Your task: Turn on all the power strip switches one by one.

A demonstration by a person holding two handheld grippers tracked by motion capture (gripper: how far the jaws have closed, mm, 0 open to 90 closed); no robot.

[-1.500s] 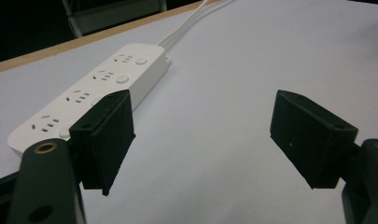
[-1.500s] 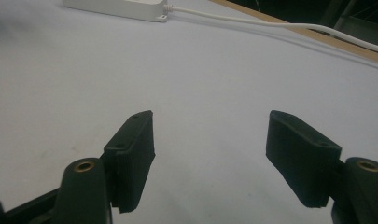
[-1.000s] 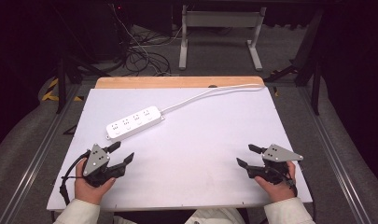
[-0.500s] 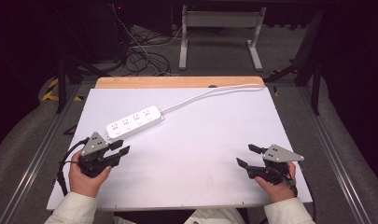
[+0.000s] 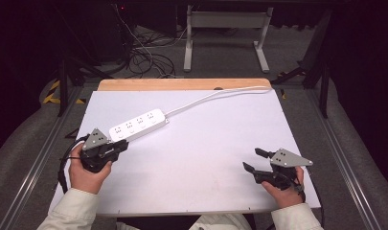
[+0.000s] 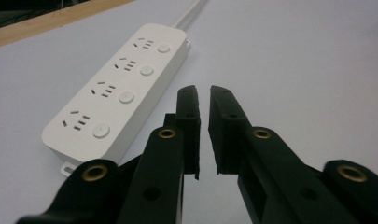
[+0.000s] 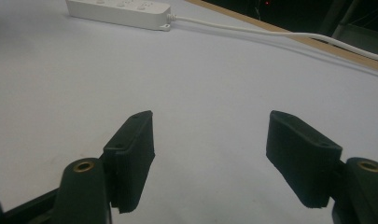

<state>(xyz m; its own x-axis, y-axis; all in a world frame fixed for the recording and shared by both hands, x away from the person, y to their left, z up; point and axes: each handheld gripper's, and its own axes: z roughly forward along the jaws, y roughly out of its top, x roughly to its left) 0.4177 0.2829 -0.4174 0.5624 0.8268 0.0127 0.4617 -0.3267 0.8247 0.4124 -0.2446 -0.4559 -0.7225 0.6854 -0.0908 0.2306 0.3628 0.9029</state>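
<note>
A white power strip (image 5: 136,124) with several sockets and round buttons lies at the back left of the white table top (image 5: 206,139). Its white cable (image 5: 215,96) runs off to the back right. My left gripper (image 5: 120,146) hovers just in front of the strip's near end, pointing right. In the left gripper view the strip (image 6: 116,88) lies left of the gripper (image 6: 204,93), whose jaws have just been closing to a narrow slit with nothing between them. My right gripper (image 5: 252,159) rests open near the front right, empty (image 7: 210,126), facing the strip (image 7: 119,8) far off.
A wooden strip (image 5: 182,85) borders the table's far edge. Behind it stand a metal frame (image 5: 225,19) and loose cables (image 5: 148,57) on the floor. Metal rails run along both sides of the table.
My left hand moved forward and up toward the strip's near end, and its jaws went from wide apart to nearly together. The right hand stayed put.
</note>
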